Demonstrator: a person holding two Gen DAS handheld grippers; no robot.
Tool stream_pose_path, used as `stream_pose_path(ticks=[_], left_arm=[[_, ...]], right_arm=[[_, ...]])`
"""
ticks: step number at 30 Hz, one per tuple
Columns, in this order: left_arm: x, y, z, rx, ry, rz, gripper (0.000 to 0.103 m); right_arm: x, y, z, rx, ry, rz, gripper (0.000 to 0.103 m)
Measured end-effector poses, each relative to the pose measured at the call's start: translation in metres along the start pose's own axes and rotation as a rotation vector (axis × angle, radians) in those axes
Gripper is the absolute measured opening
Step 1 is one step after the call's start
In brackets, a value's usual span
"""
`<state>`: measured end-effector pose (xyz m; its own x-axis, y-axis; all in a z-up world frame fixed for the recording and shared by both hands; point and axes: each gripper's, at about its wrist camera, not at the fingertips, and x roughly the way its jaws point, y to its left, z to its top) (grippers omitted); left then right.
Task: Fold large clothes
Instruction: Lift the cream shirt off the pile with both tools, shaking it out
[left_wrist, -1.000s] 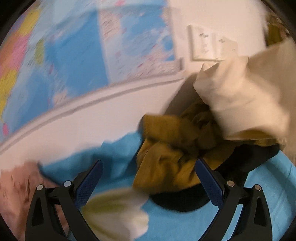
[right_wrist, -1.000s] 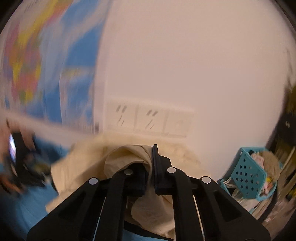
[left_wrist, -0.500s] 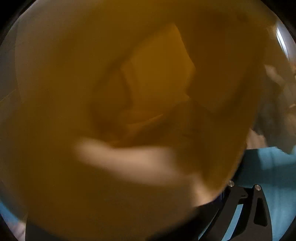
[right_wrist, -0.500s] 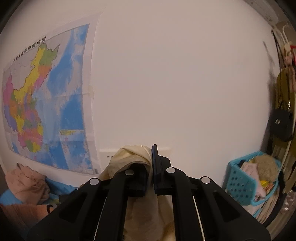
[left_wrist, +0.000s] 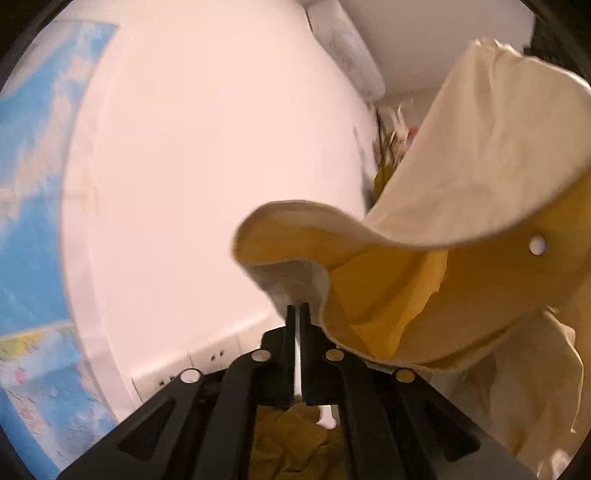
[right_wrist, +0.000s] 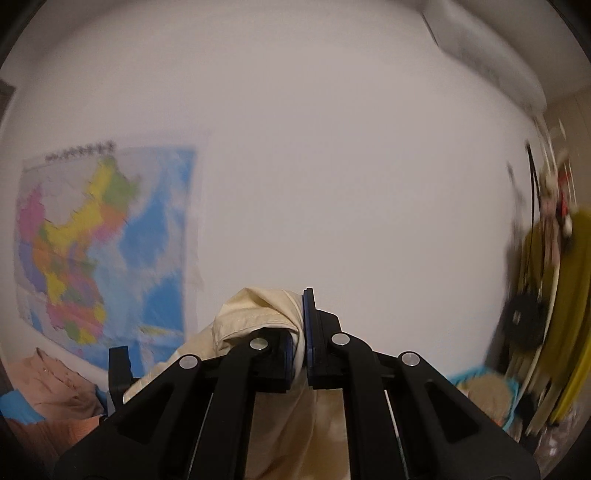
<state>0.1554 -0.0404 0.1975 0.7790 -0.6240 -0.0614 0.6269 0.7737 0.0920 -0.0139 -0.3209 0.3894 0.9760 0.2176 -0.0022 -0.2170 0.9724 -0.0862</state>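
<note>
A large cream garment (left_wrist: 480, 155) with a white button hangs in the air in front of a white wall. My left gripper (left_wrist: 295, 314) is shut on one edge of it; the cloth arcs up and to the right from the jaws, its shaded inner side looking yellow. My right gripper (right_wrist: 301, 332) is shut on a bunched corner of the same cream garment (right_wrist: 258, 310), which drapes down below the fingers. Both grippers are raised high and tilted up towards the wall.
A coloured wall map (right_wrist: 99, 240) hangs at the left. Wall sockets (left_wrist: 192, 365) sit low. An olive garment (left_wrist: 295, 443) lies below. A pink garment (right_wrist: 55, 384) is at lower left. A teal basket (right_wrist: 487, 395) and hanging bags (right_wrist: 546, 280) are at right.
My left gripper went from open above the clothes pile to shut on the cream garment's edge and rose. My right gripper lifted the garment higher, tilting further up the wall.
</note>
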Motion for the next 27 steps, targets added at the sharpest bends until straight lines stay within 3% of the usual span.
stream_pose_path(ticks=[2,3,6,7,13,15,16,17,18,19,24,27], left_arm=[[-0.026,0.007,0.004,-0.04,-0.015,-0.065,0.082],[-0.038,0.011,-0.002,-0.061,-0.028,-0.094,0.09],[-0.065,0.002,-0.03,-0.132,0.015,-0.295,0.094],[-0.066,-0.007,-0.04,-0.148,0.026,-0.329,0.096],[-0.043,-0.036,-0.065,-0.079,0.016,-0.355,0.096],[-0.032,-0.052,-0.057,-0.092,-0.01,-0.395,0.091],[-0.037,-0.064,-0.059,-0.099,-0.038,-0.441,0.063],[-0.05,-0.079,-0.052,-0.103,-0.044,-0.463,0.026],[-0.051,-0.08,-0.045,-0.114,-0.034,-0.483,0.007],[-0.055,-0.079,-0.037,-0.137,-0.03,-0.495,0.002],[-0.113,-0.053,0.0,-0.154,-0.117,-0.395,0.002],[-0.167,-0.033,0.021,-0.106,-0.164,-0.281,0.002]], right_arm=[[-0.026,0.011,0.021,-0.023,-0.039,0.008,0.005],[-0.041,0.018,0.03,-0.038,-0.066,0.009,0.005],[-0.076,0.035,0.046,-0.051,-0.112,0.06,0.005],[-0.09,0.042,0.05,-0.053,-0.124,0.081,0.005],[-0.132,0.063,0.052,-0.033,-0.13,0.166,0.005],[-0.147,0.064,0.052,-0.019,-0.143,0.174,0.005],[-0.155,0.065,0.052,-0.016,-0.148,0.174,0.005],[-0.163,0.065,0.052,-0.008,-0.154,0.178,0.005],[-0.172,0.066,0.052,0.0,-0.16,0.187,0.005],[-0.18,0.066,0.052,-0.002,-0.171,0.184,0.005],[-0.225,0.059,0.055,0.042,-0.226,0.181,0.005],[-0.237,0.049,0.049,0.104,-0.195,0.181,0.005]])
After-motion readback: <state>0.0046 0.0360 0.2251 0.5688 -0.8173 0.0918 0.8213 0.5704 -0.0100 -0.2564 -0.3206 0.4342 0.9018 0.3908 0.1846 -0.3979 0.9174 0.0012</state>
